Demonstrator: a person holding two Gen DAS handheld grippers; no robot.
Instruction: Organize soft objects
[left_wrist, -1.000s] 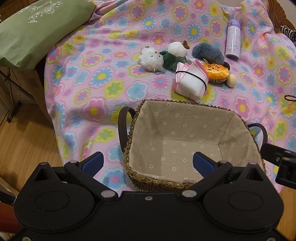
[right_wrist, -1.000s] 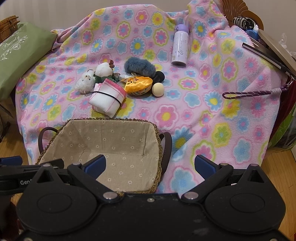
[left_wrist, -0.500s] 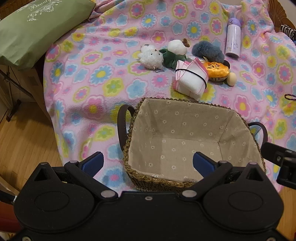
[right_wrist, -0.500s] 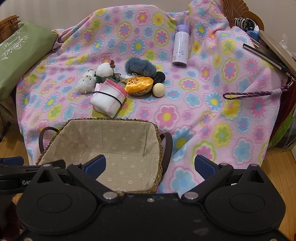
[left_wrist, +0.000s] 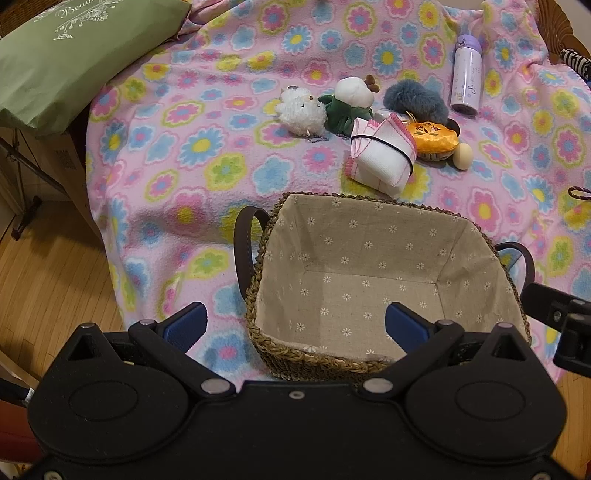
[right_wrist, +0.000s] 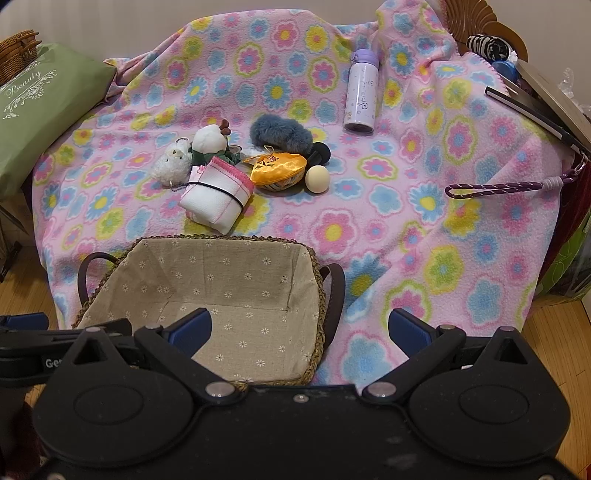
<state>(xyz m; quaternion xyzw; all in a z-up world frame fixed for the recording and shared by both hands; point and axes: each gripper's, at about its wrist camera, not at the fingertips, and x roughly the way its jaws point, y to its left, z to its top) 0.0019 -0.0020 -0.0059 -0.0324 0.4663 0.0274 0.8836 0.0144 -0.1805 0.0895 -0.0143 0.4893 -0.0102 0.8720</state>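
A woven basket (left_wrist: 310, 356) (right_wrist: 317, 273) with a beige flowered lining stands empty at the near edge of the flowered blanket. Beyond it lie a folded white cloth with pink trim (left_wrist: 382, 158) (right_wrist: 216, 195), a white fluffy plush (left_wrist: 301, 110) (right_wrist: 171, 164), a white-and-green plush (left_wrist: 349, 99) (right_wrist: 210, 142), a blue-grey furry piece (left_wrist: 413, 101) (right_wrist: 280, 131) and an orange pouch (left_wrist: 432, 138) (right_wrist: 279, 170). My left gripper (left_wrist: 295, 325) is open and empty over the basket's near left corner. My right gripper (right_wrist: 300, 330) is open and empty by the basket's right handle.
A lilac bottle (left_wrist: 466, 75) (right_wrist: 362, 98) stands at the back. A beige ball (left_wrist: 463, 157) (right_wrist: 317, 179) lies by the pouch. A green cushion (left_wrist: 70, 55) (right_wrist: 40, 110) is at the left. A purple cord (right_wrist: 495, 190) lies at the right, wooden floor (left_wrist: 44, 288) below.
Both grippers have drawn back and up slightly, so the blanket and its objects sit a little farther off. Nothing on the blanket has moved. Both stay open.
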